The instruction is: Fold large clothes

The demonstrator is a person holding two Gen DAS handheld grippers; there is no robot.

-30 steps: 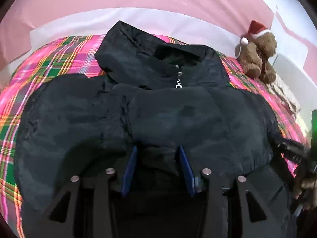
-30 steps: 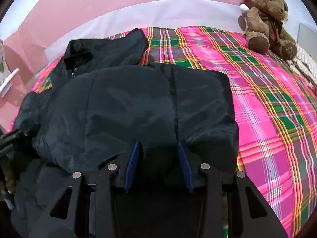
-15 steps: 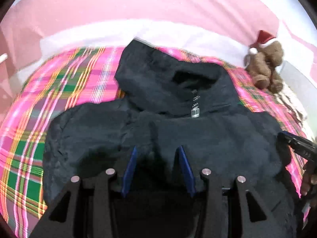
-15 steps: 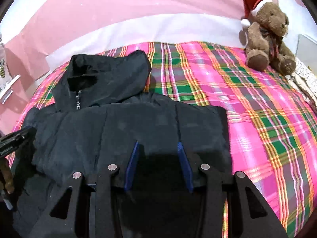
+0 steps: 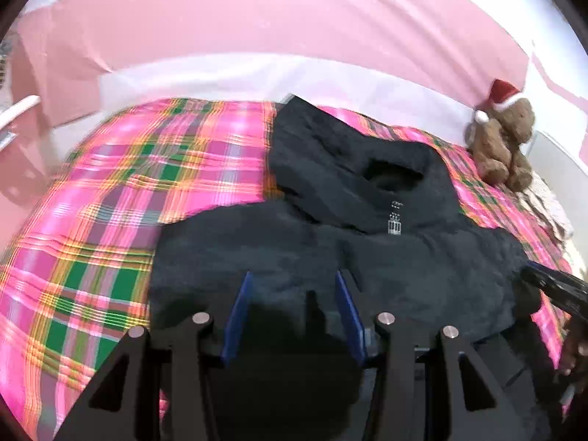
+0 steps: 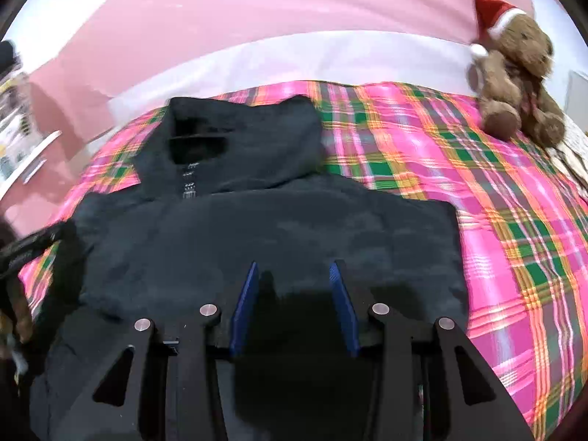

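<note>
Between both sets of parted jaws: black jacket on plaid bed; left gripper, right gripper grip nothing.

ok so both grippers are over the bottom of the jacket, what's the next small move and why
Probably lower both and pinch the hem. The left gripper and right gripper look open, with only black jacket fabric between the blue fingers. The jacket lies flat on the plaid blanket, hood still spread out beyond the body, so a fold toward the hood seems due.
</note>
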